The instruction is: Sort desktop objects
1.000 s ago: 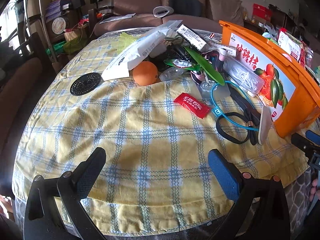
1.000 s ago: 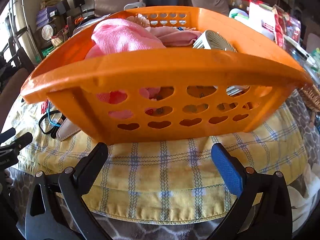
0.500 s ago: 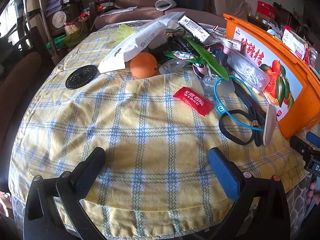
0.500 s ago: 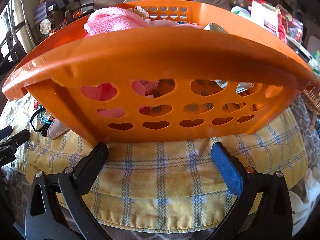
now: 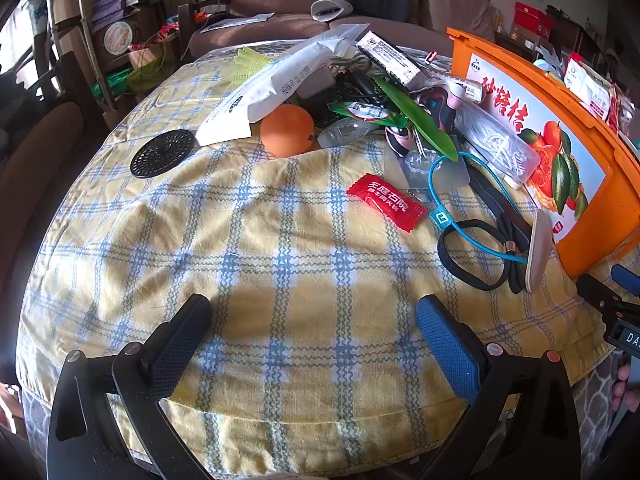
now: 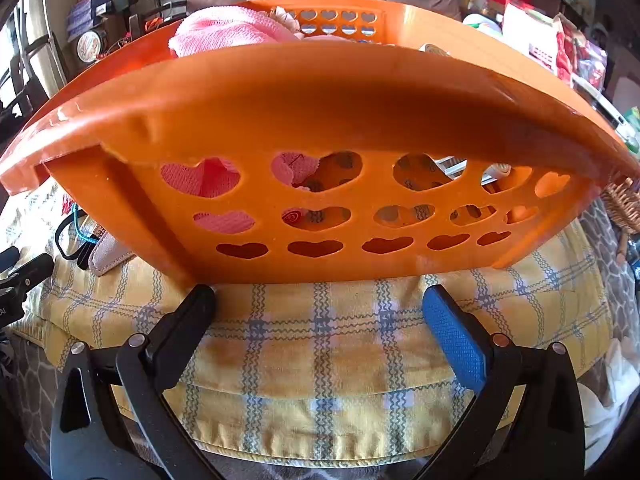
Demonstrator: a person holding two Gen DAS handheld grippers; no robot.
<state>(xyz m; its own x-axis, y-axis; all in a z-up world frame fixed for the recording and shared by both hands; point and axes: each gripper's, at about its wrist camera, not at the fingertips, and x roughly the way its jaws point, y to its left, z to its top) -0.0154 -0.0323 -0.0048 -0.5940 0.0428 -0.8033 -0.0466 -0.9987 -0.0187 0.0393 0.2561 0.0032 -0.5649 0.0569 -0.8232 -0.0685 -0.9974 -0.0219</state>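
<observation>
Two sets of jaws spread wide, holding nothing. Left gripper low over bench's near edge, facing red foil sachet mid-bench. Right gripper at orange plastic basket, near-right corner. Approach sachet low, pinch its short sides, lift clear of blue cord.

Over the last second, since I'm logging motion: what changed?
The right gripper closed in on the orange basket, its open fingers now at the base. The left gripper eased slightly forward, open. The orange and red packet stayed put.
</observation>
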